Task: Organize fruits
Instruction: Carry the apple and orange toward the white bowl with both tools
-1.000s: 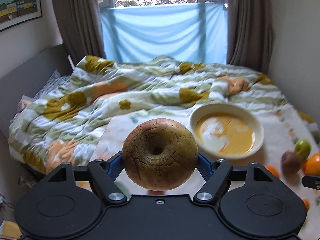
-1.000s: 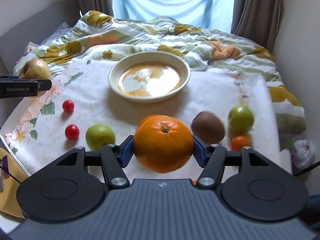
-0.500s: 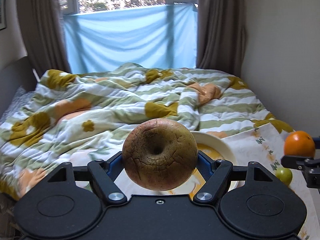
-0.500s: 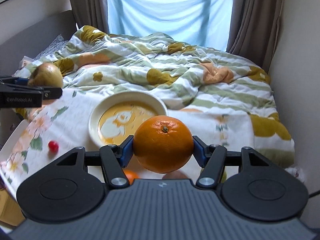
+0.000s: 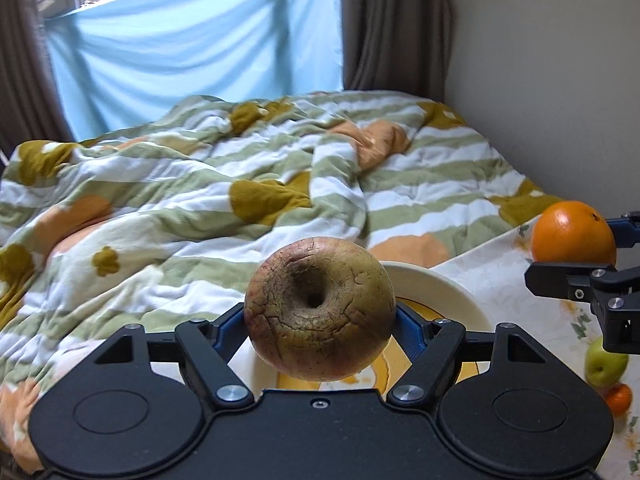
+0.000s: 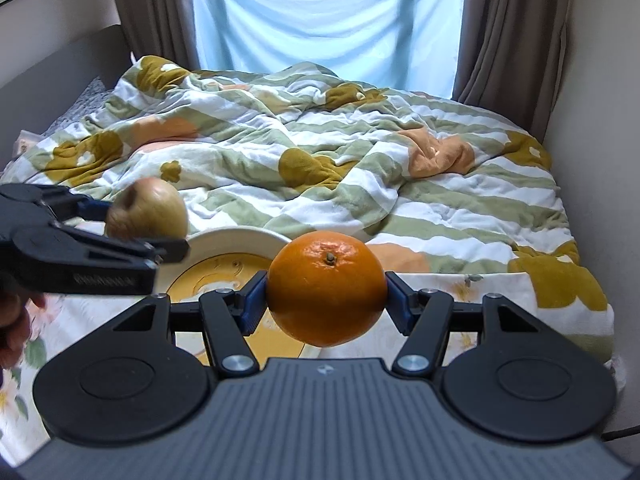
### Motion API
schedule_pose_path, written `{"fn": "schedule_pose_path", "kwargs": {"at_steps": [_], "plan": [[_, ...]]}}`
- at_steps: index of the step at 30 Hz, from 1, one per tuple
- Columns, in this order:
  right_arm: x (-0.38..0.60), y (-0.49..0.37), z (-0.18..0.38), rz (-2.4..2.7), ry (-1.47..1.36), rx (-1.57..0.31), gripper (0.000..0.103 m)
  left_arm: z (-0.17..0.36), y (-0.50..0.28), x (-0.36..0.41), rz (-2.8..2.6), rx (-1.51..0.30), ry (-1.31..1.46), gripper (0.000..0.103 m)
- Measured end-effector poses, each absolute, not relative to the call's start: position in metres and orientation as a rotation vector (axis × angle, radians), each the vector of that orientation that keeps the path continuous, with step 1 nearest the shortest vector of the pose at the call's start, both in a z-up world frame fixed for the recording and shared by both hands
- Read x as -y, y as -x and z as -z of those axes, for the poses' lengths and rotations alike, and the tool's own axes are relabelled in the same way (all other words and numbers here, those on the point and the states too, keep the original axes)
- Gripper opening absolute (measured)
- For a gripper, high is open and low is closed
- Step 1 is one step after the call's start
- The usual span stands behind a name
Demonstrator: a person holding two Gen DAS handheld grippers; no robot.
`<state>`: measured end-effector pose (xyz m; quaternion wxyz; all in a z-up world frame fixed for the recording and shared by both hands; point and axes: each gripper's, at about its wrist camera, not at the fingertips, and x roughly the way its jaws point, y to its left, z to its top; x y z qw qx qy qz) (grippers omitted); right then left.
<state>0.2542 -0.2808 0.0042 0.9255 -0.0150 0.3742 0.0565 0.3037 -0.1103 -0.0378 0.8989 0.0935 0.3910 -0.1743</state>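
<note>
While claws grip fruit, bowl (image 6: 240, 240) on floral cloth (image 6: 500, 292); bed behind.

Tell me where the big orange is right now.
The orange is clamped in the right gripper, held in the air beside the white bowl; the left wrist view shows it at far right.

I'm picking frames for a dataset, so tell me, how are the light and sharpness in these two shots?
Left wrist view: the held apple is sharp, the quilt smeared by motion, the window soft and bright. Right wrist view: the orange is crisp, the window blown out to pale blue-white, the left tongs and apple blurred; fisheye bends the walls in both.
</note>
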Motion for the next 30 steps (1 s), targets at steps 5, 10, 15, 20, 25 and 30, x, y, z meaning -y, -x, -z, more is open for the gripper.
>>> {"fn": "schedule_pose_path", "kwargs": {"at_steps": [5, 10, 15, 20, 25, 30], "plan": [[0.287, -0.269, 0.010, -0.097, 0.004, -0.791, 0.076, 0.058, -0.317, 0.130, 0.402, -0.814, -0.269, 0.079], [0.294, -0.275, 0.017, -0.077, -0.007, -0.809, 0.076, 0.077, -0.324, 0.141, 0.431, -0.831, -0.327, 0.079], [0.299, -0.277, 0.019, -0.060, -0.007, -0.816, 0.076, 0.088, -0.329, 0.145, 0.437, -0.849, -0.347, 0.080], [0.302, -0.277, 0.019, -0.049, -0.012, -0.816, 0.076, 0.073, -0.323, 0.149, 0.432, -0.768, -0.396, 0.103], [0.307, -0.275, 0.014, -0.049, -0.027, -0.809, 0.076, 0.068, -0.305, 0.137, 0.413, -0.760, -0.440, 0.103], [0.303, -0.276, 0.016, -0.073, -0.014, -0.815, 0.076, 0.060, -0.290, 0.109, 0.379, -0.787, -0.380, 0.103]]}}
